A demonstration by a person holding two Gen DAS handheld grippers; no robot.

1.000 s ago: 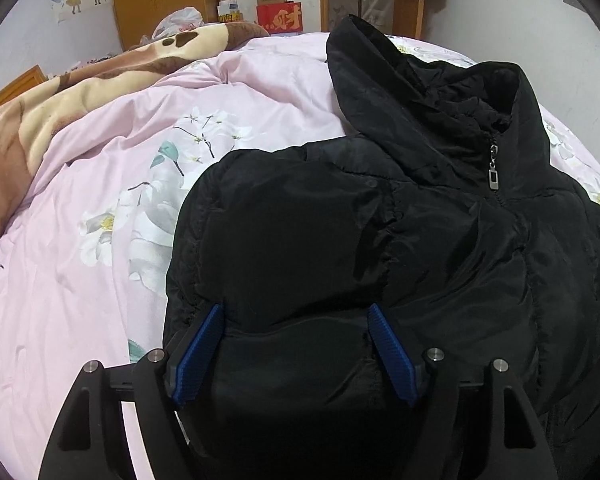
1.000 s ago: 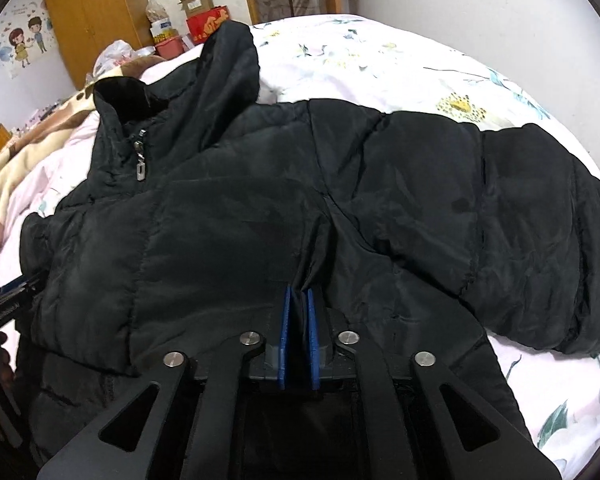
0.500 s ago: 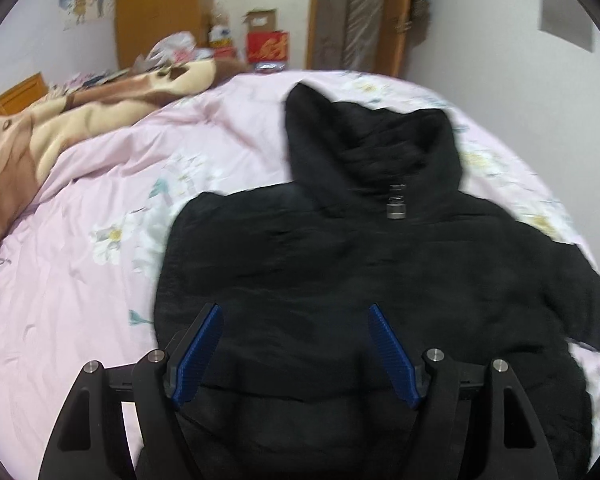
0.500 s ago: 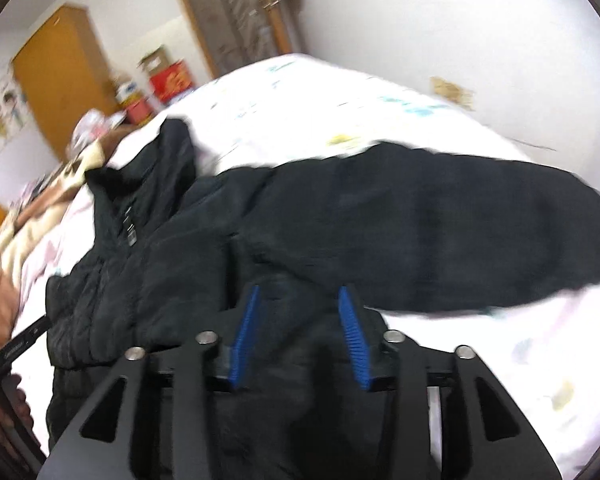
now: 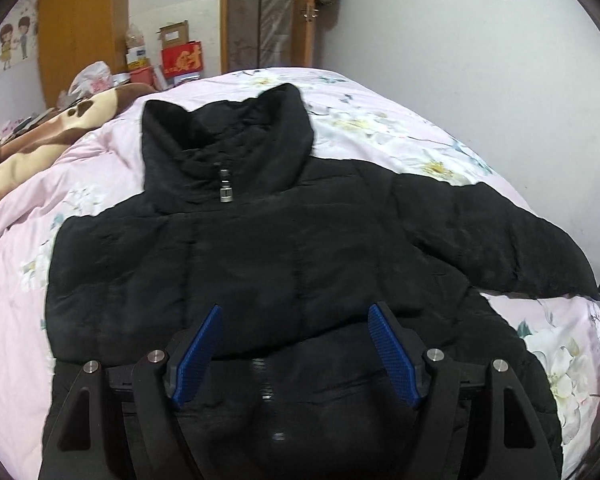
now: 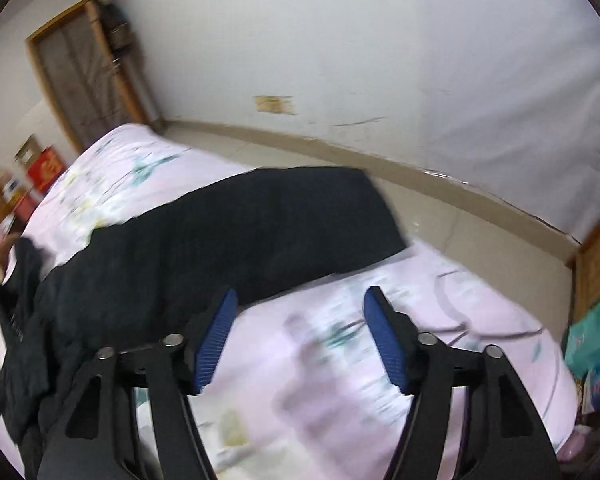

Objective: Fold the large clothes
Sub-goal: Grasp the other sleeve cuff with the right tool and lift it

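From the left wrist, the black jacket (image 5: 284, 264) lies front up on the pink bed (image 5: 16, 320), one sleeve (image 5: 500, 240) spread sideways; the left gripper (image 5: 296, 344) hangs over its hem, jaws wide apart, holding nothing. It looks puffy, soft and slick — pinch a seam or cuff. From the right wrist, the right gripper (image 6: 300, 328) gapes empty over bedding beside that sleeve (image 6: 260, 232).
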